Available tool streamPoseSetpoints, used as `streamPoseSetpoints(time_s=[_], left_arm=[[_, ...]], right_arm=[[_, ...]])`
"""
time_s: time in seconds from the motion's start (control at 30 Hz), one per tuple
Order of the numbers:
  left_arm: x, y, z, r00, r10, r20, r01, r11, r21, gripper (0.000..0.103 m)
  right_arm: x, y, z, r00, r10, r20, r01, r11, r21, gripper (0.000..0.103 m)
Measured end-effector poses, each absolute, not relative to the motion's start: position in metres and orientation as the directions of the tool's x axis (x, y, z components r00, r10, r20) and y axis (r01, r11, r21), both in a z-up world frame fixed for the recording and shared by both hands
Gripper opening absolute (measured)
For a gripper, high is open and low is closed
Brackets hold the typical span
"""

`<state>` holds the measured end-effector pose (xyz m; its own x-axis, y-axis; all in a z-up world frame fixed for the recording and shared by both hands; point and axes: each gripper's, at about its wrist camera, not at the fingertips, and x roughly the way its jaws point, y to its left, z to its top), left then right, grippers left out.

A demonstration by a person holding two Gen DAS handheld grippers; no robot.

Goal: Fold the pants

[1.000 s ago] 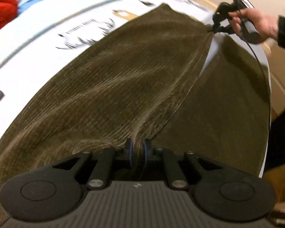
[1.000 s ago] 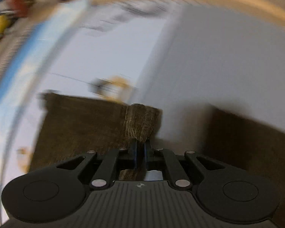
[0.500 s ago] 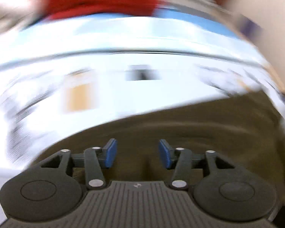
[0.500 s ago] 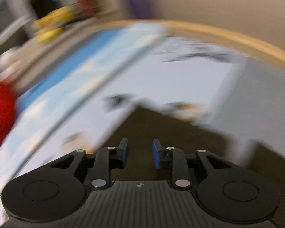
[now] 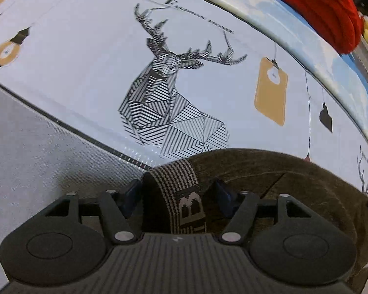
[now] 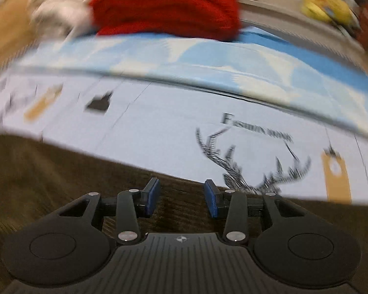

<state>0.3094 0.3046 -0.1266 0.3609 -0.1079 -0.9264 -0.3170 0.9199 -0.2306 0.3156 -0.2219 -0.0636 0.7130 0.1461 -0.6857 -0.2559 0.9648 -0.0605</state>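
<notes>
deer-print sheet [image 5: 85, 56] under brown pants [image 5: 294, 171]; left gripper [image 5: 177, 196], right gripper [image 6: 181, 197] angled down, jaws opening, unclamped.

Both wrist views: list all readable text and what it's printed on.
"FASHION HOME": above the striped deer print on the white printed cloth; smeared in the right wrist view.
"B": brown pants' woven waistband.
Small mark on the yellow tag print: too small to read.
</notes>
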Motion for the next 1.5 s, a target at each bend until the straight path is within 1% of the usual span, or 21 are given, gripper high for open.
streamPoseSetpoints(time_s=[0.13,0.27,0.43,0.47,0.53,0.57,0.63,0.67,0.7,0.73,0.8,0.83,0.87,0.97,1.07,1.17,1.23,1.27,1.33,1.4,1.5], left_arm=[[0.310,0.296,-0.127,0.367,-0.083,-0.926,-0.254,0.949,-0.186,0.072],[0.310,0.297,-0.128,0.368,-0.083,-0.926,-0.244,0.952,-0.182,0.072],[0.309,0.295,-0.127,0.364,-0.080,-0.928,-0.217,0.962,-0.167,0.072],[0.309,0.295,-0.128,0.364,-0.081,-0.928,-0.212,0.963,-0.167,0.072],[0.308,0.295,-0.127,0.365,-0.082,-0.927,-0.208,0.964,-0.167,0.072],[0.308,0.295,-0.126,0.366,-0.080,-0.927,-0.207,0.964,-0.165,0.072],[0.308,0.294,-0.126,0.367,-0.071,-0.927,-0.201,0.968,-0.154,0.069],[0.308,0.293,-0.126,0.367,-0.065,-0.928,-0.199,0.969,-0.147,0.064],[0.308,0.293,-0.125,0.367,-0.061,-0.928,-0.195,0.971,-0.141,0.059],[0.309,0.291,-0.123,0.368,-0.055,-0.928,-0.184,0.974,-0.130,0.056],[0.309,0.284,-0.118,0.376,-0.031,-0.926,-0.146,0.985,-0.092,0.050],[0.309,0.281,-0.116,0.381,-0.022,-0.924,-0.129,0.989,-0.076,0.048],[0.308,0.277,-0.112,0.388,-0.009,-0.922,-0.107,0.993,-0.055,0.047],[0.308,0.271,-0.101,0.424,0.015,-0.906,-0.074,0.997,-0.018,0.044],[0.308,0.265,-0.089,0.477,0.023,-0.879,-0.051,0.999,-0.002,0.044],[0.309,0.263,-0.085,0.498,0.027,-0.867,-0.058,0.998,-0.002,0.044],[0.310,0.265,-0.087,0.494,0.042,-0.868,-0.081,0.997,0.002,0.044],[0.310,0.266,-0.089,0.493,0.042,-0.869,-0.088,0.996,-0.002,0.045],[0.310,0.266,-0.092,0.491,0.043,-0.870,-0.095,0.995,-0.004,0.045],[0.309,0.266,-0.091,0.491,0.041,-0.870,-0.088,0.996,-0.003,0.048],[0.310,0.267,-0.086,0.475,0.045,-0.879,-0.101,0.995,-0.004,0.052]], right_arm=[[0.323,-0.217,-0.073,0.725,0.129,-0.677,-0.317,0.935,-0.161,0.045],[0.333,-0.203,-0.079,0.704,0.165,-0.691,-0.415,0.884,-0.213,0.056],[0.342,-0.193,-0.095,0.676,0.192,-0.712,-0.479,0.848,-0.226,0.068],[0.343,-0.193,-0.095,0.679,0.192,-0.709,-0.479,0.847,-0.229,0.073],[0.347,-0.196,-0.095,0.667,0.205,-0.716,-0.485,0.849,-0.209,0.073],[0.348,-0.197,-0.096,0.662,0.214,-0.718,-0.491,0.848,-0.199,0.070],[0.346,-0.196,-0.095,0.644,0.251,-0.723,-0.525,0.832,-0.179,0.056],[0.345,-0.194,-0.095,0.633,0.271,-0.725,-0.547,0.819,-0.172,0.041],[0.342,-0.191,-0.095,0.630,0.276,-0.726,-0.565,0.805,-0.183,0.035],[0.341,-0.188,-0.095,0.633,0.270,-0.726,-0.575,0.792,-0.206,0.033],[0.338,-0.184,-0.093,0.629,0.272,-0.728,-0.594,0.773,-0.223,0.015],[0.338,-0.184,-0.092,0.629,0.273,-0.728,-0.598,0.769,-0.228,0.011],[0.337,-0.185,-0.090,0.627,0.281,-0.727,-0.603,0.766,-0.224,0.004],[0.337,-0.194,-0.079,0.659,0.307,-0.687,-0.584,0.785,-0.208,0.002],[0.337,-0.199,-0.070,0.743,0.275,-0.610,-0.502,0.832,-0.236,0.002],[0.337,-0.191,-0.073,0.822,0.176,-0.541,-0.398,0.858,-0.325,0.002],[0.340,-0.183,-0.082,0.888,-0.011,-0.461,-0.238,0.846,-0.478,0.000],[0.345,-0.185,-0.084,0.888,-0.073,-0.454,-0.179,0.854,-0.488,0.000],[0.353,-0.198,-0.084,0.859,-0.131,-0.495,-0.113,0.894,-0.433,0.000],[0.351,-0.209,-0.077,0.854,-0.125,-0.506,-0.094,0.918,-0.386,0.000],[0.338,-0.219,-0.057,0.859,-0.055,-0.510,-0.129,0.939,-0.318,0.000]])
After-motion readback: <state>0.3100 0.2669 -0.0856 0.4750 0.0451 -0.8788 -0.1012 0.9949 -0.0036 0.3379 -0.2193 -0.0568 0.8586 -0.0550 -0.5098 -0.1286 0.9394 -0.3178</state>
